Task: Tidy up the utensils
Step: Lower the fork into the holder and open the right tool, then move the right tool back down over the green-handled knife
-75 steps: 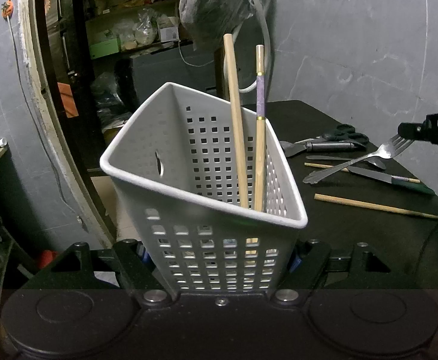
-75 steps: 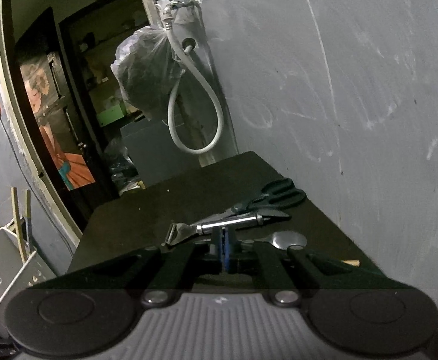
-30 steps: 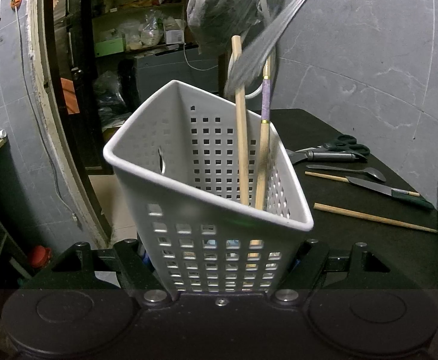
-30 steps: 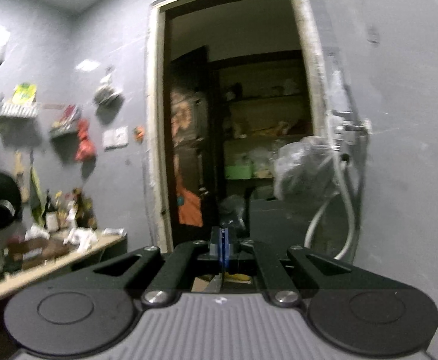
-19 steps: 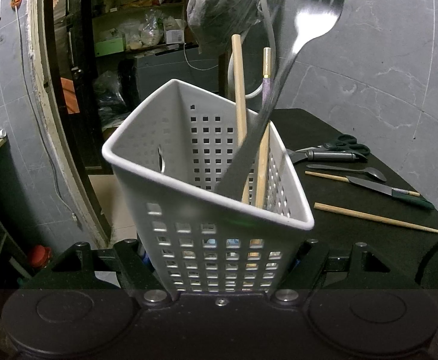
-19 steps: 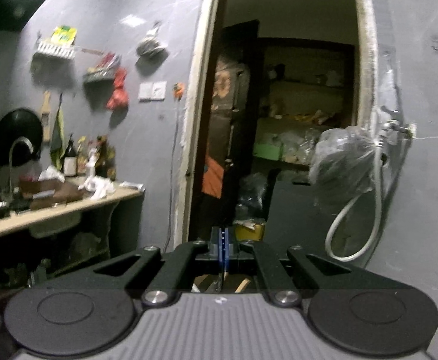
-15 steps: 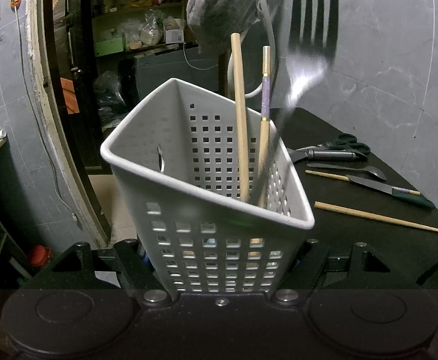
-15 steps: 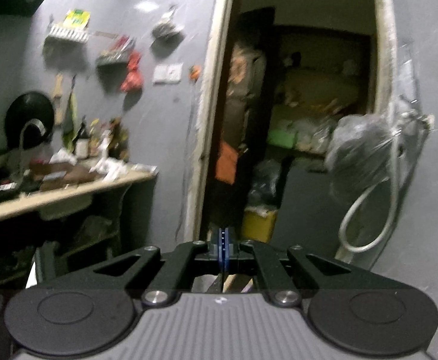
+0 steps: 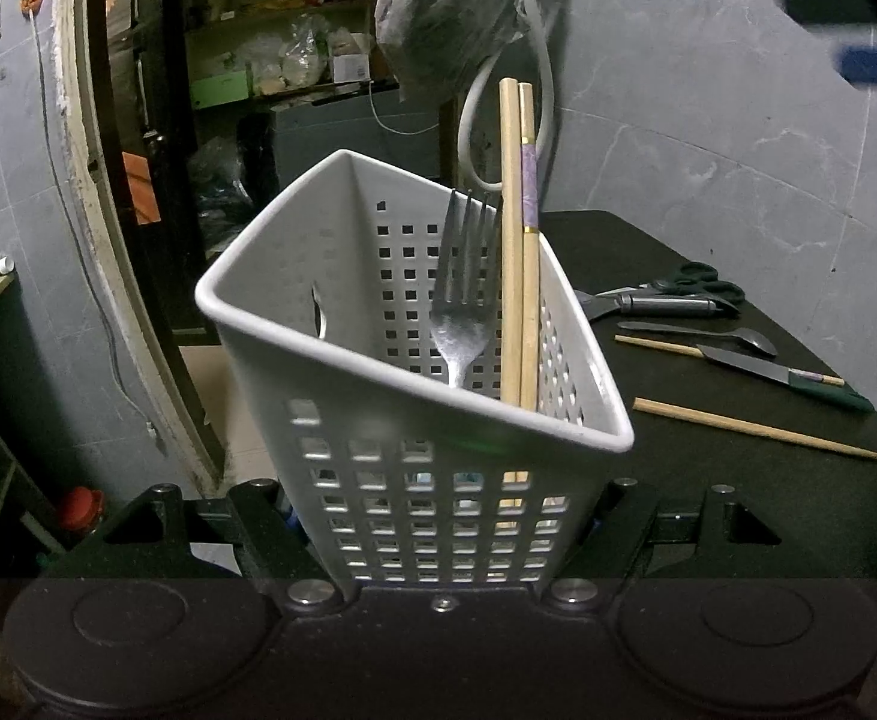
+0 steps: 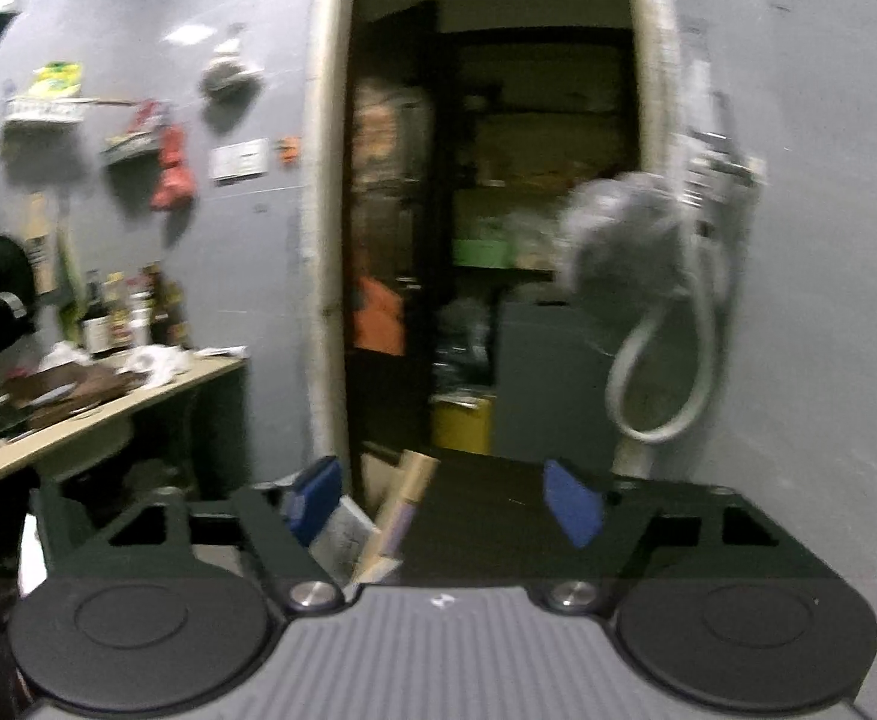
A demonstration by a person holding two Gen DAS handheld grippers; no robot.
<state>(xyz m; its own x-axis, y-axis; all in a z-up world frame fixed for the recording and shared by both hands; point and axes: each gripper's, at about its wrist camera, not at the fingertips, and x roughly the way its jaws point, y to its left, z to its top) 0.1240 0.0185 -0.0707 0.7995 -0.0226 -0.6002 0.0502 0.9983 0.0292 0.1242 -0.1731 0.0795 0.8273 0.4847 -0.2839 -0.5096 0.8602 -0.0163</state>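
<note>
A dark plastic bag (image 9: 447, 15) hangs bulging from a wall tap (image 10: 717, 165), and a pale hose (image 9: 543, 90) loops down from the same fitting against the grey marbled wall (image 9: 708, 138). Left of it, an arched doorway (image 9: 87, 228) opens onto a dim storeroom where shelves (image 9: 294, 78) carry packets and a green box (image 9: 219, 90). An orange poster (image 10: 378, 315) shows on the dark door leaf. In the right wrist view (blurred) a wooden counter (image 10: 96, 402) holds bottles (image 10: 120, 312) and crumpled cloths, with a red item (image 10: 171, 171) and a switch plate (image 10: 240, 159) on the wall above.
</note>
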